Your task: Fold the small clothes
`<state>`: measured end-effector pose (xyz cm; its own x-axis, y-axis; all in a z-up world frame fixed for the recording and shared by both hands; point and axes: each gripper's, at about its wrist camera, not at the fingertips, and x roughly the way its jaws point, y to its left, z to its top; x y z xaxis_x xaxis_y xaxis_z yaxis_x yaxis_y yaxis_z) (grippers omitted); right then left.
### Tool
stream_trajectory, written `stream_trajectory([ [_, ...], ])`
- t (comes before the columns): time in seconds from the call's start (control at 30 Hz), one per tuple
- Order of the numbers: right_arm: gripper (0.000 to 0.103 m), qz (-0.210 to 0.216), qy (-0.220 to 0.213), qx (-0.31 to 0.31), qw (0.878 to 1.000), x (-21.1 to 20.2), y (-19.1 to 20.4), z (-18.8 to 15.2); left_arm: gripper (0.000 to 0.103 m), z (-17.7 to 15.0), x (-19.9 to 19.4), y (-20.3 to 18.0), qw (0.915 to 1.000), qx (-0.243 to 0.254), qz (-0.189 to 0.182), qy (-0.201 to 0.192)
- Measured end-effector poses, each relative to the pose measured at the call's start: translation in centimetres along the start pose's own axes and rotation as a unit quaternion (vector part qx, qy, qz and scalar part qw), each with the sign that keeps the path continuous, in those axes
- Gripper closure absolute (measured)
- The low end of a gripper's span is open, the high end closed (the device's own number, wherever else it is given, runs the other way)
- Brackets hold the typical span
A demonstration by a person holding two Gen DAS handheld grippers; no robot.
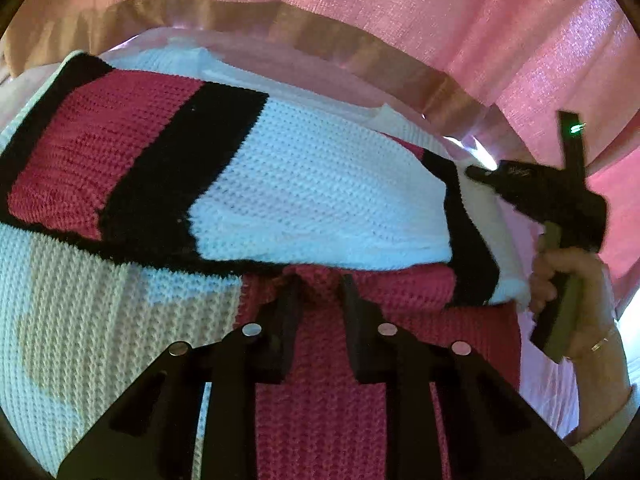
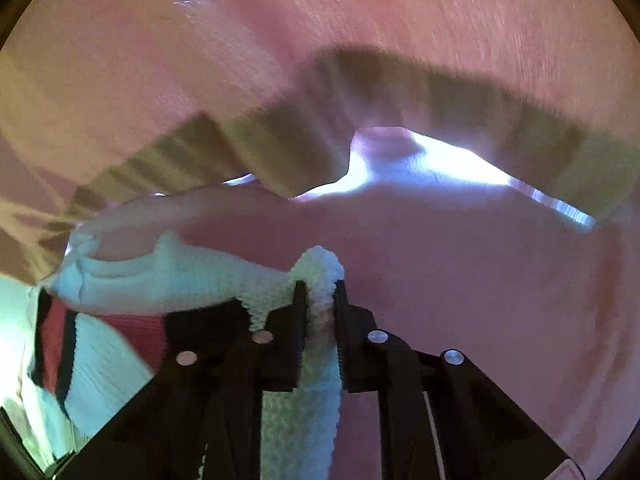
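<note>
A knitted sweater (image 1: 312,188) in white, pink and black blocks lies on a pink surface, one part folded over the rest. My left gripper (image 1: 320,280) is shut on the pink knit at the fold's near edge. My right gripper (image 2: 321,286) is shut on the sweater's white edge (image 2: 320,264) and holds it a little above the surface. The right gripper also shows in the left wrist view (image 1: 476,172), pinching the sweater's far right corner, with the person's hand on its handle.
A pink cloth (image 2: 460,280) covers the surface under the sweater. A pink curtain (image 1: 400,20) with a tan band (image 1: 320,36) hangs close behind, and the surface's far edge runs just below it.
</note>
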<state>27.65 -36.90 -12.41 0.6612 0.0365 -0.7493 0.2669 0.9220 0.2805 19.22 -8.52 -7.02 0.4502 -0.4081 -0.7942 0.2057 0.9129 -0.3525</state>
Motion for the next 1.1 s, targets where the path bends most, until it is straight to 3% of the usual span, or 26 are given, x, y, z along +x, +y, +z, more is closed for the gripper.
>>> stream_trajectory([
  [0.1,0.080,0.008,0.013,0.014,1.000,-1.7,0.4,0.1,0.080,0.2,-0.2,0.0,0.9999,0.002,-0.011,-0.004],
  [0.17,0.075,0.022,-0.008,0.010,1.000,-5.6,1.0,-0.9,0.077,-0.2,-1.6,0.5,0.9996,-0.004,-0.030,0.002],
  [0.27,0.048,0.043,-0.013,-0.005,0.999,-11.8,1.7,-4.8,0.062,0.3,-4.9,1.4,0.9990,-0.008,-0.043,-0.006],
  [0.3,0.045,0.050,-0.005,-0.007,0.999,-13.5,1.8,-6.6,0.049,0.6,-6.6,2.2,0.9989,-0.012,-0.044,-0.015],
  [0.33,0.045,0.055,0.009,-0.009,0.998,-14.8,1.8,-8.3,0.041,0.5,-8.5,3.2,0.9986,-0.014,-0.044,-0.026],
  [0.4,0.043,0.060,0.053,-0.010,0.997,-17.2,2.0,-12.9,0.037,-0.6,-12.1,5.5,0.9982,-0.007,-0.038,-0.046],
  [0.53,0.043,0.054,0.111,0.025,0.992,-20.5,1.0,-22.6,0.027,-5.0,-18.2,11.1,0.9975,0.008,0.025,-0.066],
  [0.63,0.043,0.070,0.136,0.059,0.986,-21.4,0.4,-29.3,0.024,-9.3,-20.4,16.0,0.9967,-0.030,0.058,-0.048],
  [0.73,0.042,0.082,0.156,0.100,0.979,-21.6,-0.1,-35.0,0.024,-12.7,-21.6,19.7,0.9947,-0.081,0.061,-0.016],
  [0.97,0.041,0.075,0.119,0.033,0.990,-22.8,3.1,-37.4,0.024,-17.1,-21.3,22.9,0.9828,-0.178,-0.002,0.047],
  [1.1,0.041,0.084,0.107,0.029,0.990,-22.6,3.7,-37.6,0.028,-17.7,-21.0,22.0,0.9851,-0.166,-0.011,0.044],
])
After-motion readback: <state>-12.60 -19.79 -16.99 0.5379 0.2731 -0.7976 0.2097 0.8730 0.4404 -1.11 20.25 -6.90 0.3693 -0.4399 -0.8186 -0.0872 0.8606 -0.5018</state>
